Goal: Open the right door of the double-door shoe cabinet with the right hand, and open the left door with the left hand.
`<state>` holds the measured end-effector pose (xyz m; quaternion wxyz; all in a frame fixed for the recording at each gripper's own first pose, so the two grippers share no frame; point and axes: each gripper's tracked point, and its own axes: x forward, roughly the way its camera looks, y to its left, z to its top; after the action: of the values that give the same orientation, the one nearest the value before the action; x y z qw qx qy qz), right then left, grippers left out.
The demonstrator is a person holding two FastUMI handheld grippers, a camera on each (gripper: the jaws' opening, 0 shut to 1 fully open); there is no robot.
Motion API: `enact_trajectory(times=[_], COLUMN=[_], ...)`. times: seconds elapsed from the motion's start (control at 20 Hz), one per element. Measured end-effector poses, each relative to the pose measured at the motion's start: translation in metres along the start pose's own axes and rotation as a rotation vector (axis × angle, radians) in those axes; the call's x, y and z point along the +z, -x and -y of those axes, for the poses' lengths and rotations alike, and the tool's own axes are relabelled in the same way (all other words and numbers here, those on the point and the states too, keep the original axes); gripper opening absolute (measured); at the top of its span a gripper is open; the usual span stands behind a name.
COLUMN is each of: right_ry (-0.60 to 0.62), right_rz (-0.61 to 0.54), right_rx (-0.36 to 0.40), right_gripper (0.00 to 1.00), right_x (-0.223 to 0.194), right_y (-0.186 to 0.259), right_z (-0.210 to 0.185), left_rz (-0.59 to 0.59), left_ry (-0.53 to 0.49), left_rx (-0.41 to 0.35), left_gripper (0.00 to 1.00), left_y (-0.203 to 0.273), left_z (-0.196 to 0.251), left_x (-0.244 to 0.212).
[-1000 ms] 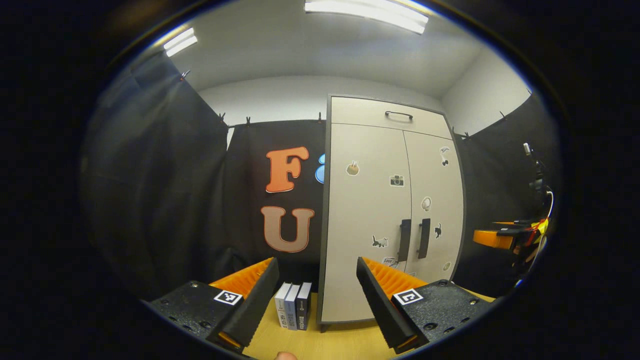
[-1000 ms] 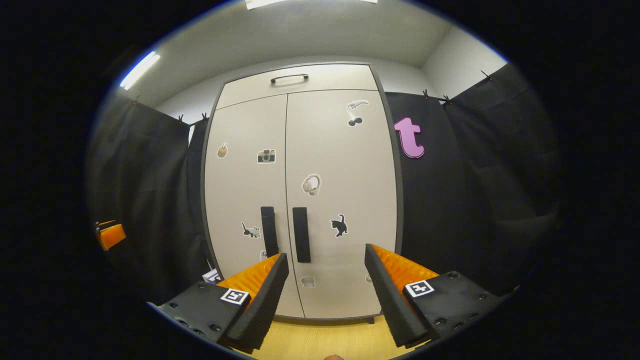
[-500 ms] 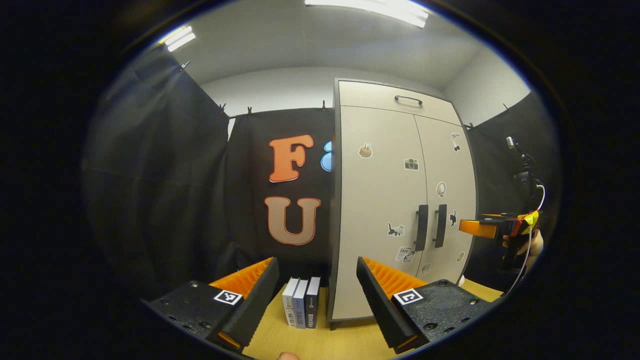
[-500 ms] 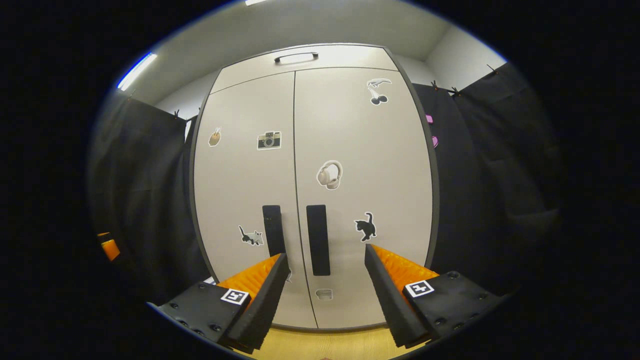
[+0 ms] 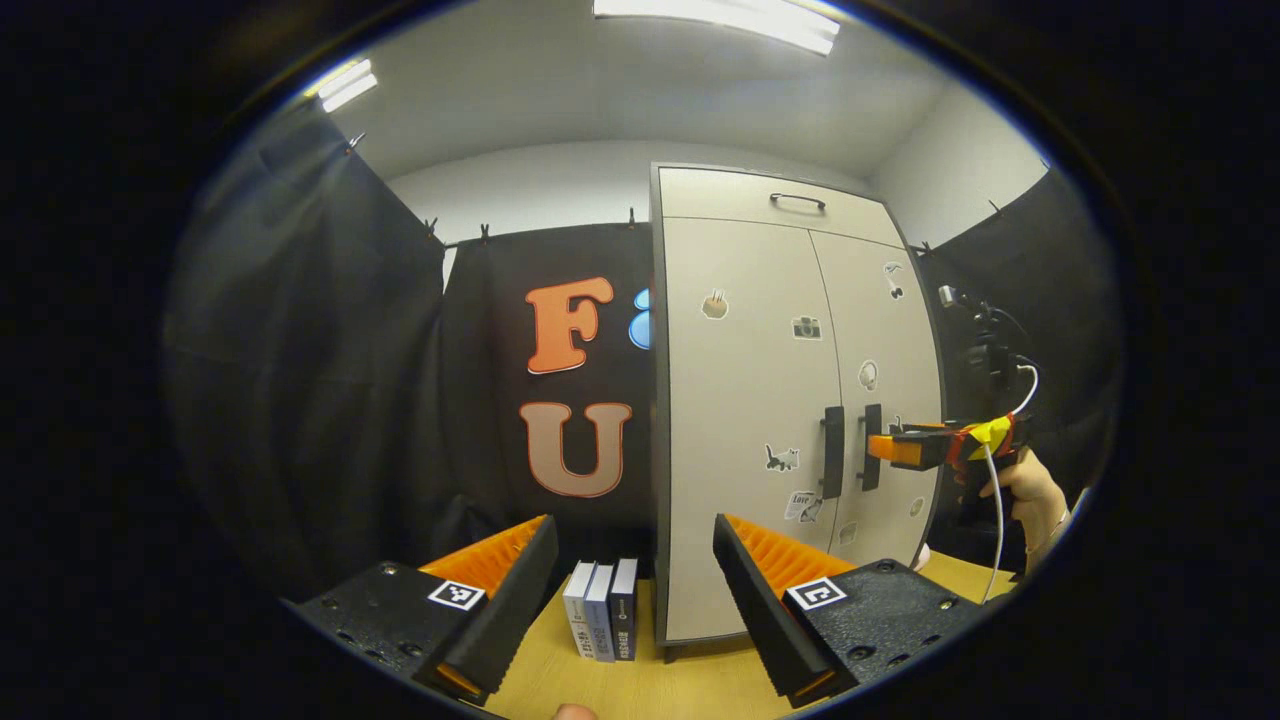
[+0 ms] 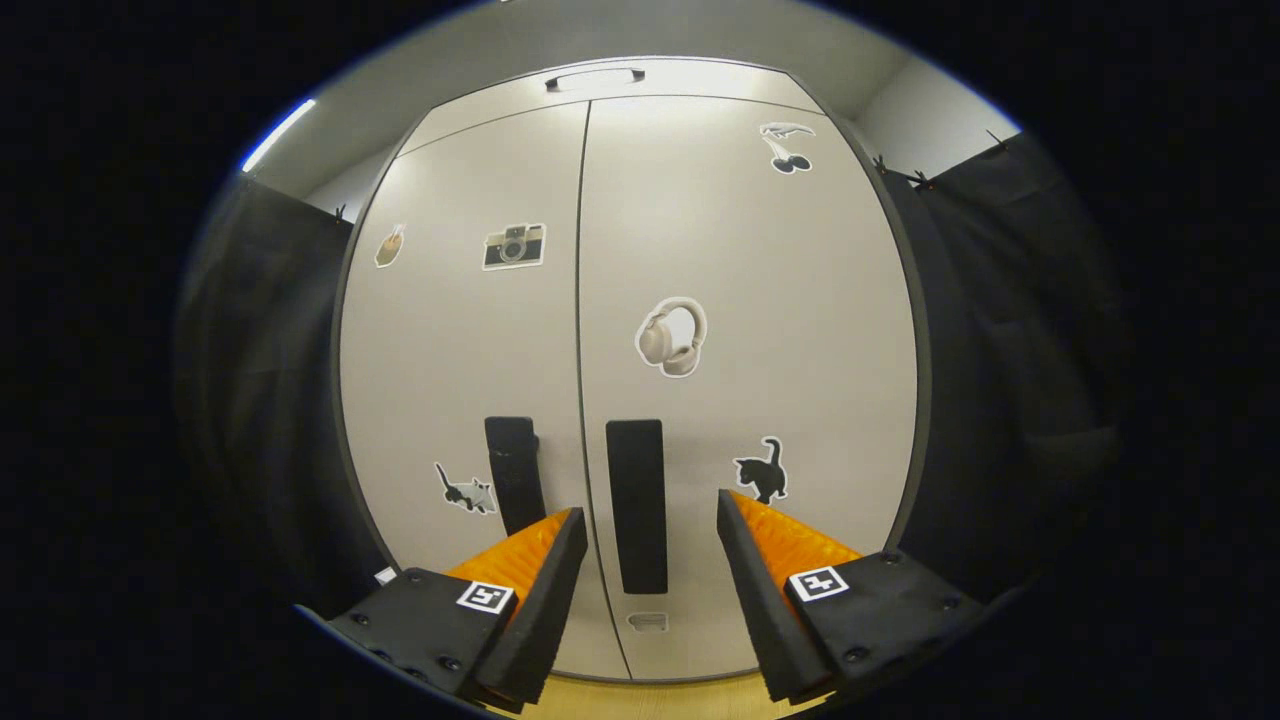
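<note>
One shoe cabinet point(image 6: 700, 250) stands on the wooden bench point(image 5: 640, 685), at its back against the black cloth wall. It has two doors, both shut: the left door point(image 6: 450, 350) and the right door point(image 6: 780, 330). Above them sits one top panel with one bar handle point(image 5: 797, 201).

Two vertical dark door handles are counted, one per door: the left handle point(image 6: 515, 472) and the right handle point(image 6: 637, 500), either side of the centre seam.

Three books point(image 5: 600, 622) stand upright on the bench, just beside the cabinet's left side.

Stickers counted in the right gripper view: three on the left door, three on the right door, plus one small pale one low on the right door.

Two grippers are present. The left gripper point(image 5: 635, 545) is well back from the cabinet, fingers spread, holding nothing. The right gripper point(image 6: 645, 520) has its fingers apart either side of the right handle, not pressing on it. In the left gripper view a hand point(image 5: 1025, 492) holds that gripper level at the handles.

Change from half a second ago: the right gripper has closed in on the cabinet, the right handle now reaching down between its fingers. The left gripper's stance is nearly unchanged.
</note>
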<state>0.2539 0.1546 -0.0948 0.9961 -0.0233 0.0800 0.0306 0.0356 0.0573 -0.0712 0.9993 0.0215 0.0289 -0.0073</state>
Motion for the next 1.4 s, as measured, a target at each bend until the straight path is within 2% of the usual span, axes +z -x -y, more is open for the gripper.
enact_trajectory(times=[0.2, 0.25, 0.3, 0.45, 0.5, 0.55, 0.65, 0.75, 0.85, 0.9, 0.95, 1.0, 1.15, 1.2, 1.4], right_ry=[-0.021, -0.023, -0.022, -0.016, -0.021, -0.024, -0.03, -0.044, -0.042, -0.04, -0.048, -0.044, -0.06, -0.069, -0.031], right_rz=[-0.027, -0.037, -0.05, -0.068, -0.07, -0.076, -0.085, -0.092, -0.091, -0.087, -0.091, -0.091, -0.102, -0.111, -0.111], right_rx=[0.008, 0.015, 0.025, 0.015, 0.019, 0.017, 0.014, 0.012, 0.008, 0.006, -0.001, 0.001, 0.016, 0.034, 0.061], right_gripper=[0.84, 0.77, 0.67, 0.67, 0.52, 0.42, 0.46, 0.39, 0.39, 0.34, 0.34, 0.27, 0.27, 0.17, 0.17], right_x=[-0.009, -0.012, -0.016, -0.024, -0.024, -0.025, -0.028, -0.028, -0.028, -0.028, -0.031, -0.029, -0.031, -0.03, -0.028], right_y=[-0.021, -0.026, -0.028, -0.038, -0.041, -0.035, -0.04, -0.038, -0.04, -0.041, -0.038, -0.039, -0.036, -0.03, -0.017], right_z=[0.001, -0.001, -0.004, -0.006, -0.007, -0.007, -0.006, -0.006, -0.006, -0.006, -0.006, -0.005, -0.005, -0.005, -0.004], left_rz=[0.006, 0.004, 0.002, -0.001, -0.003, -0.007, -0.017, -0.022, -0.027, -0.029, -0.031, -0.031, -0.036, -0.041, -0.051], left_ry=[-0.03, -0.029, -0.026, -0.02, -0.02, -0.02, -0.019, -0.011, 0.004, 0.01, 0.016, 0.021, 0.037, 0.04, 0.04], left_rx=[0.006, 0.001, -0.004, -0.013, -0.013, -0.011, -0.011, -0.012, -0.007, -0.006, -0.007, -0.01, -0.006, -0.003, 0.006], left_gripper=[0.94, 0.94, 0.94, 0.94, 0.94, 0.94, 0.94, 0.94, 0.94, 0.94, 0.94, 0.94, 0.94, 0.94, 0.94], left_y=[0.0, 0.0, 0.0, -0.002, -0.002, -0.003, -0.003, -0.003, -0.004, -0.003, -0.002, -0.002, -0.002, -0.002, -0.002], left_z=[0.003, 0.006, 0.008, 0.013, 0.013, 0.014, 0.015, 0.016, 0.018, 0.019, 0.021, 0.023, 0.027, 0.028, 0.031], left_x=[0.001, 0.0, 0.0, -0.002, -0.003, -0.004, -0.007, -0.007, -0.009, -0.009, -0.01, -0.01, -0.01, -0.012, -0.014])
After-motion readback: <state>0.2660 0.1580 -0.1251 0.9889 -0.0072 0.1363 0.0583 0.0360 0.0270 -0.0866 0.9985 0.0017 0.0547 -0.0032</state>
